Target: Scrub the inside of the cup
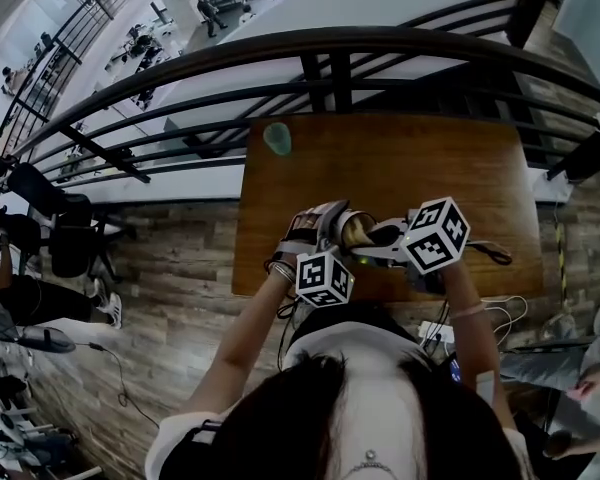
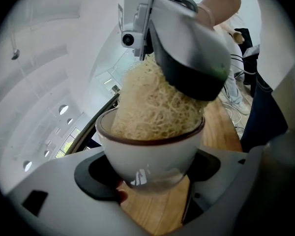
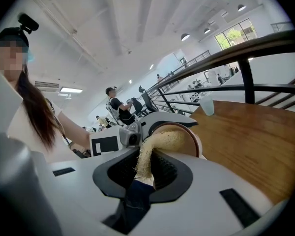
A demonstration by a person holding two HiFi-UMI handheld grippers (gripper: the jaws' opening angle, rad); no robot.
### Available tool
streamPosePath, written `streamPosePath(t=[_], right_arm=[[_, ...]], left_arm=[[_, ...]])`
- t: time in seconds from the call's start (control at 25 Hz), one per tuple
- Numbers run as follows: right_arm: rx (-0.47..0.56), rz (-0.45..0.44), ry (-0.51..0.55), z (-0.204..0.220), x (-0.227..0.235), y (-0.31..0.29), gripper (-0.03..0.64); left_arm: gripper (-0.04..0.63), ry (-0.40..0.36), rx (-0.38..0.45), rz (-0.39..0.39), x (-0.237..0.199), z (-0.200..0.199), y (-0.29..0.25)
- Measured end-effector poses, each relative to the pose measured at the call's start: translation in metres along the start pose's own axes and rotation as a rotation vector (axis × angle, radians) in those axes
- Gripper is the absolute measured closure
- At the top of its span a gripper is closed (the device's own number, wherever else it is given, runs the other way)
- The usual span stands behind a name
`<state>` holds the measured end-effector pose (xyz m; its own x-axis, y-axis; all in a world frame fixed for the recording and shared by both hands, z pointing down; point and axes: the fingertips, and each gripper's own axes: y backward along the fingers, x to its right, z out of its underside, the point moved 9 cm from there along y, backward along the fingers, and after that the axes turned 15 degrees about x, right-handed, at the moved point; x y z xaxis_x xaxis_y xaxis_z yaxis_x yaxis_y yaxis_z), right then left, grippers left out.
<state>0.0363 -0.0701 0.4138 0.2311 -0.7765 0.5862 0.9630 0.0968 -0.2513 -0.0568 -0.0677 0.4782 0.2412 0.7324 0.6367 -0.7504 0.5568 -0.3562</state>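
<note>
The bench (image 1: 430, 168) is a rectangular top of dark brown wood with a plain, bare grain. One pale green tumbler (image 1: 277, 138) stands upright on it near the far left corner, close to the back edge. The bench rests on a wood-plank floor (image 1: 180, 268), where white cables (image 1: 505, 313) lie by its near right corner.

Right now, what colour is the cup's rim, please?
Dark brown rim, best seen in the left gripper view.

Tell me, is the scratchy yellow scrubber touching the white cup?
Touching. The left gripper view shows the pale yellow fibrous scrubber stuffed into the brown-rimmed white ceramic cup, pressing against its inner rim.
</note>
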Motion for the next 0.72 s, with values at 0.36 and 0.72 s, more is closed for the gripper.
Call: streamPosePath(t=[0.36, 0.72], right_arm=[[0.068, 0.026, -0.012, -0.003, 0.005, 0.001, 0.534], [0.157, 0.054, -0.001, -0.009, 0.008, 0.012, 0.534]], left_arm=[[0.195, 0.183, -0.004, -0.054, -0.008, 0.007, -0.001], [0.195, 0.327, 0.001, -0.120, -0.015, 0.008, -0.004]])
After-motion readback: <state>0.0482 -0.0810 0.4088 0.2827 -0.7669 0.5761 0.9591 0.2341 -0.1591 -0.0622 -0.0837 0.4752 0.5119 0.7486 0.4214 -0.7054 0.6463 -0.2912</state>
